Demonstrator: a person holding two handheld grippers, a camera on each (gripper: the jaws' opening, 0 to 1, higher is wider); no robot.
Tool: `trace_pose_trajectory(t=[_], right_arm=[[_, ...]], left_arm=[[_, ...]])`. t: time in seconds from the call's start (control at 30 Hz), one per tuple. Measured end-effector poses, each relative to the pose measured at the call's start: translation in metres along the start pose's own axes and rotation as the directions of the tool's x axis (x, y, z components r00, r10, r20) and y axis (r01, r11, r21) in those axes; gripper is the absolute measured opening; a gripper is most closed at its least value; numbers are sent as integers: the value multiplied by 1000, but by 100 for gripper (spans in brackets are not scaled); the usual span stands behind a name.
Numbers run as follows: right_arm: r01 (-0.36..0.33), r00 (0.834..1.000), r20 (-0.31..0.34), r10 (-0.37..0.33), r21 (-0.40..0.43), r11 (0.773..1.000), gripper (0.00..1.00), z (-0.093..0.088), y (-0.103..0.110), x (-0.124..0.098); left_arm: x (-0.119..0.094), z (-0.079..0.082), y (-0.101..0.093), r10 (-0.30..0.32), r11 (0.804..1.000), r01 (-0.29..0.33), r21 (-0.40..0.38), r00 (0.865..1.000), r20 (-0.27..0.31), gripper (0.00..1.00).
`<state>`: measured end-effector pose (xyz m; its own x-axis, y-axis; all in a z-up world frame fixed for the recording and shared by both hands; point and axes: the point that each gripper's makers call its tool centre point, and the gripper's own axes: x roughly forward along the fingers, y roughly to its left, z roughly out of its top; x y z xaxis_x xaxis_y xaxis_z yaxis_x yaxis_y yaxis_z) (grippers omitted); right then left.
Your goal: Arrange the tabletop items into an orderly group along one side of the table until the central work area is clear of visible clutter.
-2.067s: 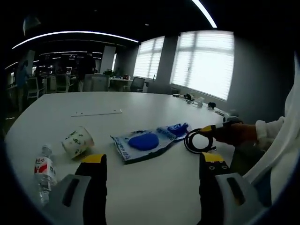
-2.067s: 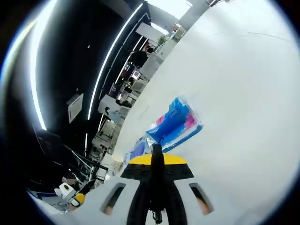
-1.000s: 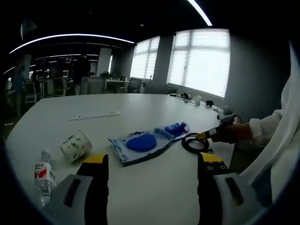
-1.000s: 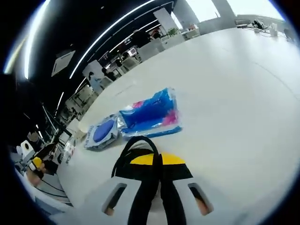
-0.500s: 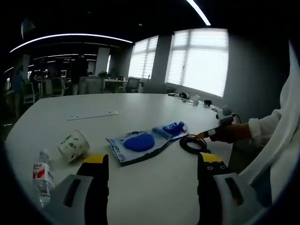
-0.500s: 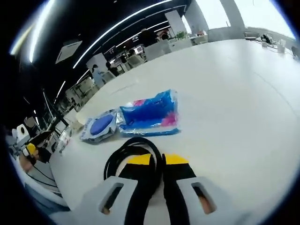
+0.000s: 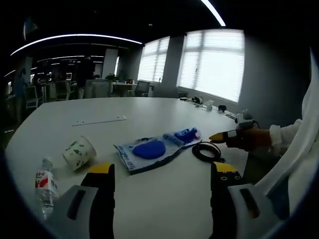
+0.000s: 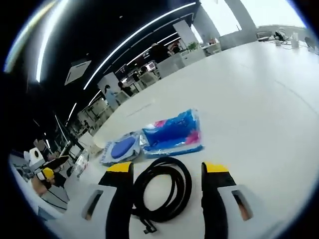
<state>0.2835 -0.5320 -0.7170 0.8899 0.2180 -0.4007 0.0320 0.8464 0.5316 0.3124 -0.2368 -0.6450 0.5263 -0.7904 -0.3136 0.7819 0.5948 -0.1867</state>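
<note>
Working across the left gripper view from its left side, we see a water bottle [image 7: 46, 185] lying on the white worktop [image 7: 164, 199], then a paper cup [image 7: 79, 152] on its side, then the blue packets [image 7: 153, 149] with their long axis running toward the right, and just past them the black cable coil [image 7: 206, 151]. Our left gripper [image 7: 162, 174] hangs with its jaws spread and nothing between them, well apart from all of these. In the right gripper view the coil [image 8: 162, 194] lies flat on the worktop between the parted jaws of our right gripper [image 8: 167, 172], the packets [image 8: 172, 133] just beyond it. So the right one is plainly the nearer to the coil, which sits straight ahead along its jaws, while the bottle and cup lie on the left gripper's own side and seem its natural share
</note>
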Motion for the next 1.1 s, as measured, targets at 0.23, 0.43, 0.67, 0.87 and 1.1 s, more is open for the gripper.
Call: trace_pose_trajectory(t=[0.23,0.43,0.67,0.87,1.1], right_arm=[[12,999,-44,-13,-24,1000,77,-15,6,-5],[17,996,-90,-25,-82,996,84,-20,7,-10],[-5,991,-133,-12,-126,992,87,-24,9,-9],[-13,988,-153,-11,-156,988,91,-26,9,-11],[-8,987,-160,-17,-150,989,91,-33,9,-16]], left_arm=[[0,-5,3,8,1000,-9,-30,1000,-27,81],[1,-10,8,28,999,-30,-40,998,-48,87],[2,-16,9,30,999,-33,-31,996,-81,85],[3,-19,9,29,999,-31,-23,995,-94,86],[3,-22,9,28,999,-31,-21,994,-110,86]])
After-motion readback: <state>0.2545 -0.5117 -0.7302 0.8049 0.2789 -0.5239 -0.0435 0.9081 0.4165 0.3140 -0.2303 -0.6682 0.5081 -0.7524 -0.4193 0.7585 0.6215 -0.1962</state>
